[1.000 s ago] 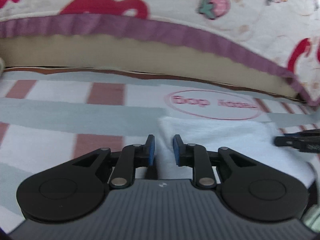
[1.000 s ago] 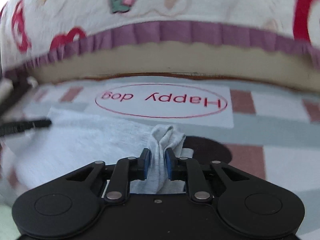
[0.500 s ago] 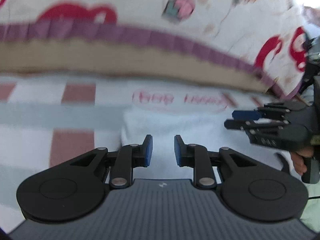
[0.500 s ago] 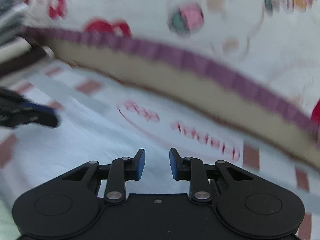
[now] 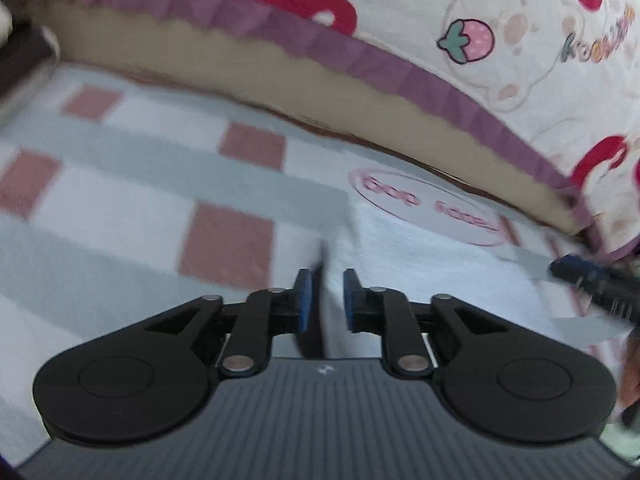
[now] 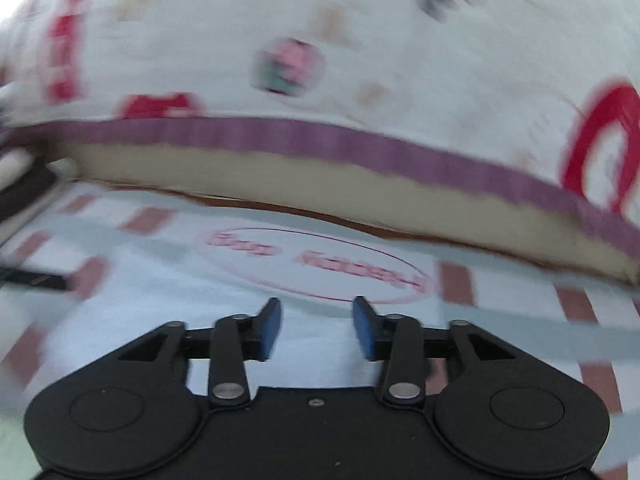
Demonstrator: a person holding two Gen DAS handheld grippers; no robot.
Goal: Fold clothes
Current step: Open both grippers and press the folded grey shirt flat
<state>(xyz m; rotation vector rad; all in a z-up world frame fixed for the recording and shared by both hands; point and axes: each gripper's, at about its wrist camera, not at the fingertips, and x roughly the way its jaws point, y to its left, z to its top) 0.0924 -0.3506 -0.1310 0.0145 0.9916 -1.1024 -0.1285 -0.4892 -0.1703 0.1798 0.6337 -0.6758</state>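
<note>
Our left gripper (image 5: 324,294) is a little apart, our right gripper (image 6: 316,330) wide apart, both empty. Grabbing the blanket (image 5: 120,208) under the white cloth (image 5: 420,256) would spoil our fold.

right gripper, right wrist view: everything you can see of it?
The right gripper is black plastic: two round pivot housings, linkage arms with silver pins, and blue-padded fingers. The jaws stand open with nothing between them. It points over the checked pink, grey and white cloth toward its red oval print; contact with the cloth is unclear.
</note>
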